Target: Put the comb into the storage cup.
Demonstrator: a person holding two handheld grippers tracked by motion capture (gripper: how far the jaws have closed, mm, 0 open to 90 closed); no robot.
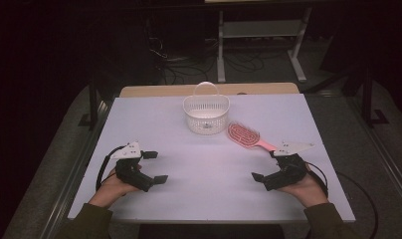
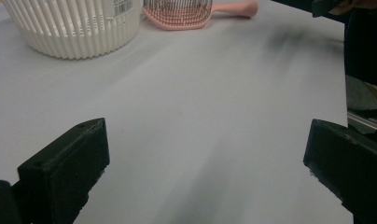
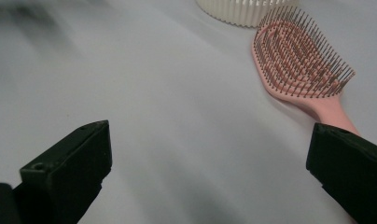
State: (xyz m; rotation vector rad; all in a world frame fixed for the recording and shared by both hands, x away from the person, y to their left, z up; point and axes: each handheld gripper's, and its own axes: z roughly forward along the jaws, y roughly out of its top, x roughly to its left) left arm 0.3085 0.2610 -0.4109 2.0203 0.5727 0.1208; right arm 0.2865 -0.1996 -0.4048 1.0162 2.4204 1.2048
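Note:
A white slatted basket (image 1: pixel 206 115) with a handle stands at the table's middle back. Just right of it lies a pink hairbrush (image 1: pixel 245 135), bristles up, handle pointing to my right gripper (image 1: pixel 266 165). That gripper rests open near the front right, its far jaw close to the handle's end. My left gripper (image 1: pixel 155 167) rests open at the front left, nothing between its jaws. In the left gripper view the basket (image 2: pixel 70 28) and brush (image 2: pixel 182 11) lie far ahead. In the right gripper view the brush (image 3: pixel 298 60) lies ahead to the right, its handle running behind the right jaw.
The white table (image 1: pixel 209 194) has bare surface between the two grippers and in front of the basket. A wooden edge (image 1: pixel 159 90) shows behind the table. Beyond it are a dark floor, cables and a white metal frame (image 1: pixel 261 30).

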